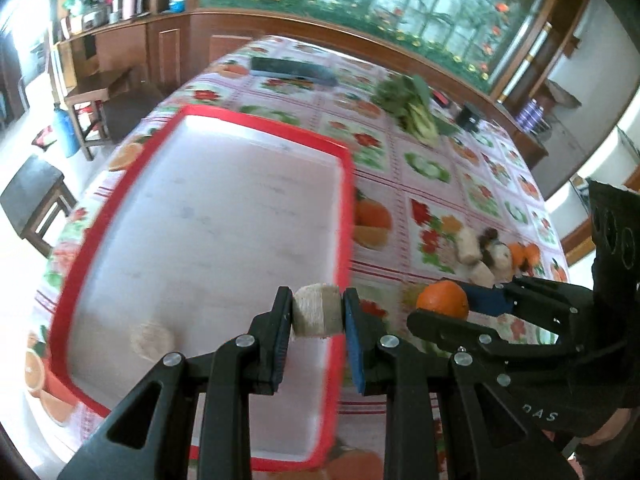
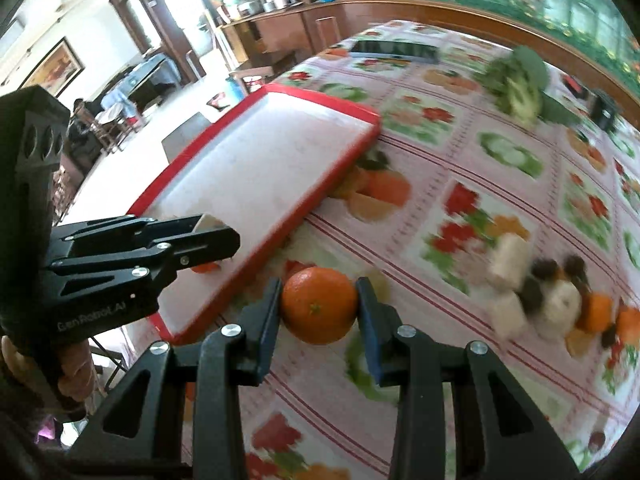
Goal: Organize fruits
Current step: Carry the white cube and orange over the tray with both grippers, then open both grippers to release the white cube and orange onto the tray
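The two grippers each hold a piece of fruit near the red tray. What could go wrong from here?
1. The left gripper and the right gripper work side by side at the red tray's edge, so they might collide.
2. The orange is round and pinched only at its sides, so it may slip and roll across the tablecloth.
3. The pale fruit chunk hangs over the tray's edge, so an early release could drop it outside.

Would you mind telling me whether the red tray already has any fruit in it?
Nearly empty. One pale round piece lies on the red tray; the left tongs hold a beige chunk above it, and the orange is outside, in the right tongs.
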`<state>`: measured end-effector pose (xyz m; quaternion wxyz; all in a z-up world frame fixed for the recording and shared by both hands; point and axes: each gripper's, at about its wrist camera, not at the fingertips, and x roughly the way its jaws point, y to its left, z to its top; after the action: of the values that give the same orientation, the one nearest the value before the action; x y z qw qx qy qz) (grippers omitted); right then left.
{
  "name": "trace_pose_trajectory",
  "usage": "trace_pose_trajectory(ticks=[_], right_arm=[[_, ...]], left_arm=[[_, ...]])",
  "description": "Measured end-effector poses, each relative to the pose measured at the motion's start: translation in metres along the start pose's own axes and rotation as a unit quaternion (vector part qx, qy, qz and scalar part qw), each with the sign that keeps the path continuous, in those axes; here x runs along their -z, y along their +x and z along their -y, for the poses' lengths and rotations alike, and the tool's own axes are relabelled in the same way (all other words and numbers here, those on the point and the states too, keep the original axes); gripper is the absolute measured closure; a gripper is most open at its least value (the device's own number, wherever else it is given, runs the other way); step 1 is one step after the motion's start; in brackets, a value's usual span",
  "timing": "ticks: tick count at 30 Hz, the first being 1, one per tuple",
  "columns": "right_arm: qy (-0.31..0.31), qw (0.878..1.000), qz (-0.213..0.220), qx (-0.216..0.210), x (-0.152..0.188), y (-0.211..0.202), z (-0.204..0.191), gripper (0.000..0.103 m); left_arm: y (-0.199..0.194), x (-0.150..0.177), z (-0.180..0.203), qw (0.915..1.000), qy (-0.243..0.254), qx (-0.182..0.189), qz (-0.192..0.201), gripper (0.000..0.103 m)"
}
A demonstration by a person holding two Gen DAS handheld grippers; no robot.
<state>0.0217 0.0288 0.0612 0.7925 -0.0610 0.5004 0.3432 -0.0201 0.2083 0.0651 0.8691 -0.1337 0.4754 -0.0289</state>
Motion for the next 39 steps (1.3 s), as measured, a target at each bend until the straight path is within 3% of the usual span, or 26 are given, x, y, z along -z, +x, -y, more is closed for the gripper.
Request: trace_pose_trajectory(ticks=[8, 15, 23, 31, 35, 39], right_arm=[[-0.022, 0.999, -0.008, -0.027, -0.032, 0.029, -0.034, 0.064], [-0.024, 0.999, -0.021, -0.042, -0.054, 0.06, -0.05, 0.064], [-0.038, 0.997, -0.052, -0.033, -0.055, 0.094, -0.061, 0.064], [-0.05, 0.997, -0.062, -0.02, -0.054, 0.104, -0.064, 0.064], [-0.054, 0.996, -0.063, -0.015, -0.054, 0.105, -0.065, 0.063], [-0.05, 0.997, -0.062, -0.017, -0.055, 0.102, -0.066, 0.057]], left_arm=[[0.001, -0.015, -0.044, 0.9992, -0.028, -0.027, 0.008, 0.078], [0.023, -0.023, -0.07, 0.9979, -0.046, -0.045, -0.011, 0.079], [0.038, -0.022, -0.077, 0.9974, -0.045, -0.047, -0.029, 0.078], [0.043, -0.018, -0.081, 0.9965, -0.042, -0.063, -0.037, 0.078], [0.04, -0.017, -0.081, 0.9962, -0.042, -0.064, -0.041, 0.071], [0.036, -0.015, -0.08, 0.9959, -0.043, -0.069, -0.04, 0.067]])
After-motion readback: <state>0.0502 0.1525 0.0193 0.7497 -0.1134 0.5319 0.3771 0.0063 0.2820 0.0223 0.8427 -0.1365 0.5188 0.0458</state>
